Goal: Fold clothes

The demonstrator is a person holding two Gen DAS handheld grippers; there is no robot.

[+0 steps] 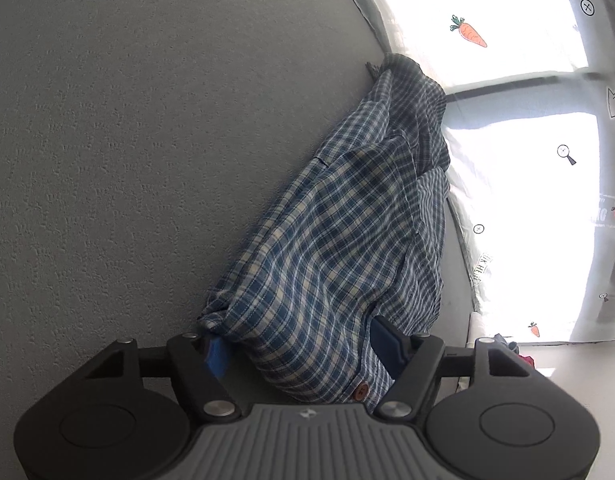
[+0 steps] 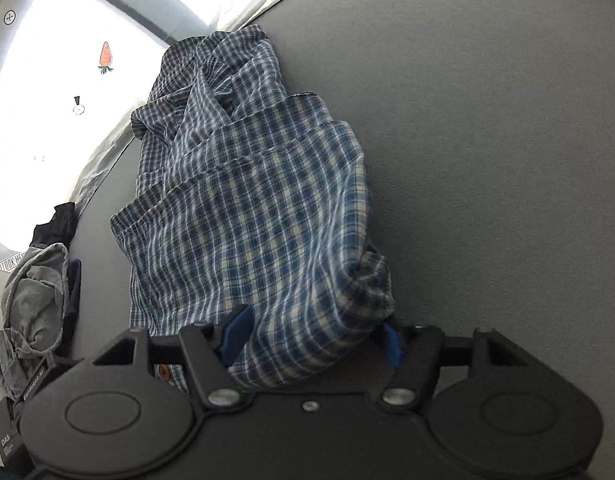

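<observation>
A blue-and-white plaid shirt (image 1: 339,216) lies bunched and partly folded on a grey textured surface (image 1: 127,160). In the left wrist view my left gripper (image 1: 299,340) has its blue pads (image 1: 217,354) pressed against both sides of the shirt's near end, and a brown button shows just above the gripper body. The right wrist view shows the same shirt (image 2: 259,200) with its collar end far from me. My right gripper (image 2: 313,330) has the near fold bulging between its blue pads (image 2: 235,332), which press into the cloth.
A bright white sheet printed with carrots (image 1: 507,80) borders the grey surface (image 2: 487,140). At the left of the right wrist view lie a crumpled grey garment (image 2: 31,300), a dark garment (image 2: 57,220) and a black box (image 2: 7,440).
</observation>
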